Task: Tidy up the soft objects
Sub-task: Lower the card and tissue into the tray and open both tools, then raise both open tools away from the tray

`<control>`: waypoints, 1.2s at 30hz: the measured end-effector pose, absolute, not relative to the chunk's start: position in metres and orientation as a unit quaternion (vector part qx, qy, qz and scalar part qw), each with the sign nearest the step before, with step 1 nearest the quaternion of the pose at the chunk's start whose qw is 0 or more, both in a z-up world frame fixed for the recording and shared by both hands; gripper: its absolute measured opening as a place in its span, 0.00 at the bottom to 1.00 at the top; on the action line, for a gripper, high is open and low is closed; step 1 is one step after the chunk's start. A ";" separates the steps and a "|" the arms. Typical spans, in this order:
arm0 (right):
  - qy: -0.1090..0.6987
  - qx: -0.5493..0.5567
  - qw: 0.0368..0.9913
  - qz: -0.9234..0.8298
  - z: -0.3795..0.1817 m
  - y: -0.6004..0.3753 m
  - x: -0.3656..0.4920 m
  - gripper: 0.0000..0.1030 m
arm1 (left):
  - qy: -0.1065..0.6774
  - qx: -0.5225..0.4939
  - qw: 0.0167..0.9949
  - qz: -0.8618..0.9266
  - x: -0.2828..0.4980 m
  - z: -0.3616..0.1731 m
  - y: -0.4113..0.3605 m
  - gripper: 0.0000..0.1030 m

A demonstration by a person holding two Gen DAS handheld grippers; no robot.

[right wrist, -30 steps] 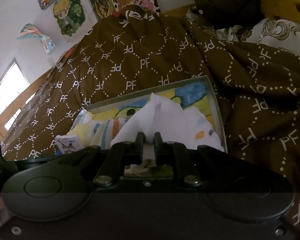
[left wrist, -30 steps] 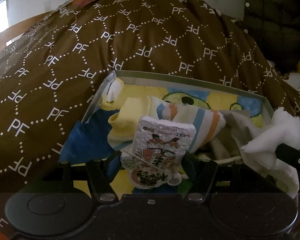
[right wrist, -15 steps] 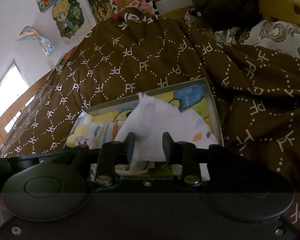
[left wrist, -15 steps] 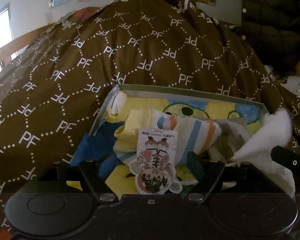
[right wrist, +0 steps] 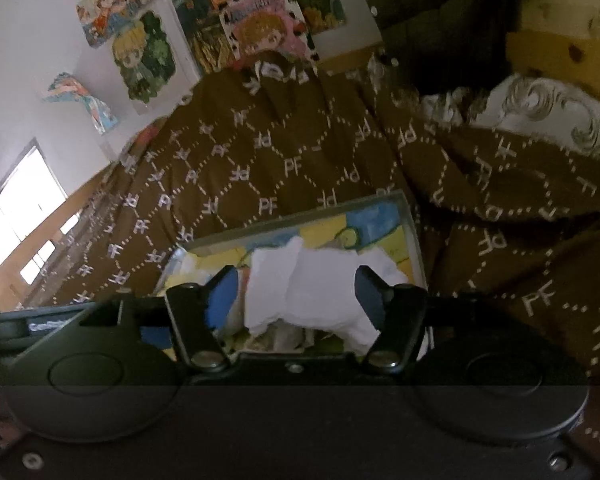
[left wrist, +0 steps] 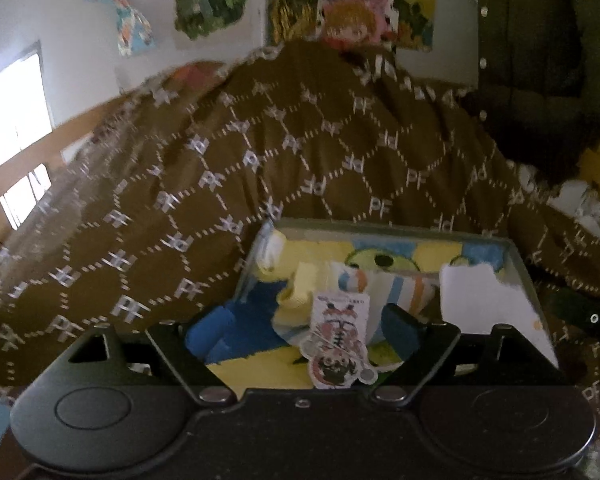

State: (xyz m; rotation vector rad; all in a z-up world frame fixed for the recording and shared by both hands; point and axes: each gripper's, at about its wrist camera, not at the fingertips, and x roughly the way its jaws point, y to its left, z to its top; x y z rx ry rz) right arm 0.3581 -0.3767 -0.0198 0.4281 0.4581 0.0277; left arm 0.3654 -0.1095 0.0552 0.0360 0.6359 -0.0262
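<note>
A shallow grey box (left wrist: 516, 264) sits on the bed, pressed into a brown quilt (left wrist: 260, 152) printed with white letters, and its floor is a bright cartoon picture in yellow and blue.

The left gripper (left wrist: 304, 330) hangs over the near end of the box with its jaws opening wide. A small cartoon card (left wrist: 338, 344) lies in the gap between the fingers, but neither pad touches it; it rests loose on the box's contents. Just beyond the card lie a pale yellow cloth (left wrist: 300, 284) and a striped cloth (left wrist: 400, 284) with blue and orange bands, both inside the box and past the fingertips.

The right gripper (right wrist: 296, 292) hovers over the other end of the box (right wrist: 414, 224). Its jaws are opening too, and a crumpled white cloth (right wrist: 312, 292) sits between the fingers. The cloth fills most of the gap and comes close to both pads, yet it slumps down into the box rather than hanging from them, so it looks let go. From the left view the same white cloth (left wrist: 480, 300) lies against the box's right wall.

Cartoon posters (right wrist: 260, 24) hang on the wall behind the bed.
</note>
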 end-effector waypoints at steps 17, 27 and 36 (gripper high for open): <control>0.080 0.107 0.991 0.030 0.105 -0.338 0.212 0.99 | 0.159 -0.015 0.987 -0.027 0.212 0.164 -0.083 0.99; 0.004 0.099 0.995 0.017 0.136 -0.322 0.130 1.00 | 0.096 -0.021 0.995 -0.019 0.133 0.181 -0.063 0.99; -0.012 0.113 0.993 0.010 0.113 -0.310 0.081 1.00 | 0.085 0.005 0.996 -0.022 0.072 0.161 -0.039 0.99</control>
